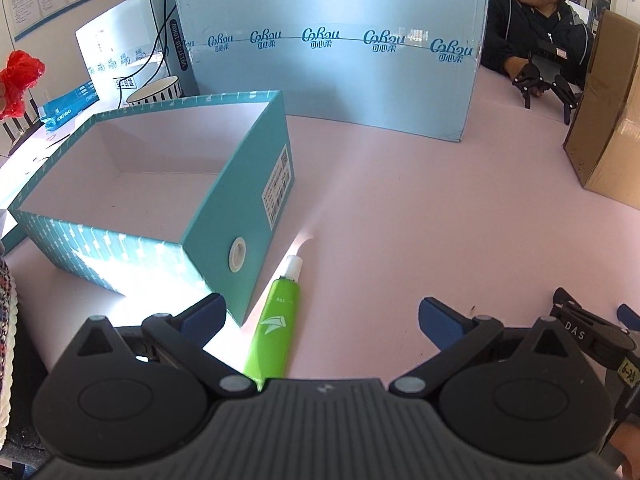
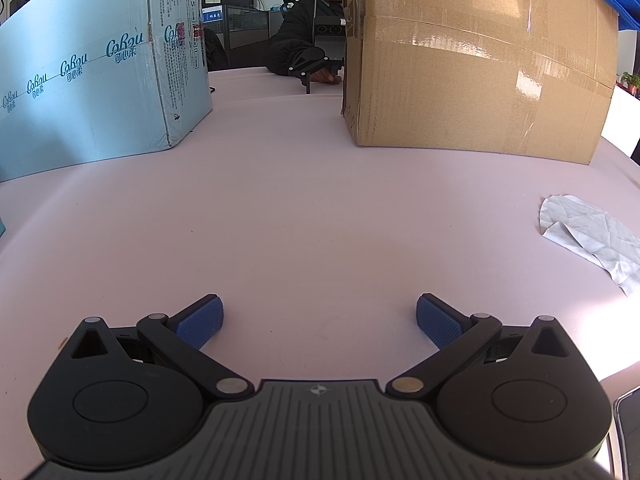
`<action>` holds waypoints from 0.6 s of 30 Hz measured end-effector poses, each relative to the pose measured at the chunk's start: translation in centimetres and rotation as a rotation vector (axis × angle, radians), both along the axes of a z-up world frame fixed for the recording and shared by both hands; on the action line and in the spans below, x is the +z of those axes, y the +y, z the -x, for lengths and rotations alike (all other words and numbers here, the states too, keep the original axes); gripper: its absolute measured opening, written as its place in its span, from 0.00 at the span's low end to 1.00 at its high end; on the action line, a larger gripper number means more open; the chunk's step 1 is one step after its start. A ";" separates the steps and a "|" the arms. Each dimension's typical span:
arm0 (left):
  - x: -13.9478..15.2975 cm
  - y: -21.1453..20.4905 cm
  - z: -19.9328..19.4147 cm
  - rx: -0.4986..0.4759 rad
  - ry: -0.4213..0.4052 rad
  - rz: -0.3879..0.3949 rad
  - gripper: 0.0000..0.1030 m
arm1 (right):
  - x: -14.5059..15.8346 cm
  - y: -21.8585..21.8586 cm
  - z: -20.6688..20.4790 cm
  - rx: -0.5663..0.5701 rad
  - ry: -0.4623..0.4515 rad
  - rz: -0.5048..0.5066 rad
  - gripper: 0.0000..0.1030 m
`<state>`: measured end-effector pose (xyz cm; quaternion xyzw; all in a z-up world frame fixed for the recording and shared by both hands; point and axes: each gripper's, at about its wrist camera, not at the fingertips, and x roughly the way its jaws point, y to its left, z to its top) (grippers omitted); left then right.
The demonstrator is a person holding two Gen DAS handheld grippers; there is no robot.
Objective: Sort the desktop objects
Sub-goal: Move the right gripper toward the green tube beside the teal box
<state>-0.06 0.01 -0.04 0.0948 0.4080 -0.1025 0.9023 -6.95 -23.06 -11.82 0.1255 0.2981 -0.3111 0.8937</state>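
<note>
A green tube point(image 1: 274, 322) with a white cap lies on the pink table beside the corner of an open teal box point(image 1: 256, 184). The box interior is white and holds nothing that I can see. My left gripper point(image 1: 320, 316) is open, low over the table, with the tube between its jaws close to the left finger. My right gripper point(image 2: 319, 320) is open and empty over bare pink table. Part of the right gripper shows at the right edge of the left wrist view point(image 1: 588, 332).
A large light blue carton point(image 1: 332, 48) stands at the back, also seen in the right wrist view point(image 2: 88, 68). A brown cardboard box point(image 2: 476, 60) stands right. A crumpled white tissue point(image 2: 592, 232) lies far right. A person point(image 1: 536, 20) sits behind with another gripper.
</note>
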 end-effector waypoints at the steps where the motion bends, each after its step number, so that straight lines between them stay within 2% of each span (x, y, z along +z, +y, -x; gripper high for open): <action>1: -0.1 0.0 0.1 0.002 0.000 -0.005 1.00 | 0.0 0.0 0.0 0.000 0.003 0.001 1.00; 9: -0.2 0.4 1.3 0.020 -0.003 -0.040 1.00 | 0.8 0.8 -0.3 0.009 0.035 0.011 1.00; 11: 0.3 2.1 0.6 0.022 0.003 -0.016 1.00 | 1.5 1.5 -0.3 0.033 0.051 0.019 1.00; 16: 0.1 4.1 0.5 0.050 0.011 0.021 1.00 | 4.0 4.0 0.0 0.129 0.011 -0.053 1.00; 18: -0.4 5.6 0.7 0.065 -0.020 0.036 1.00 | 4.8 5.4 -0.1 0.169 0.009 -0.051 1.00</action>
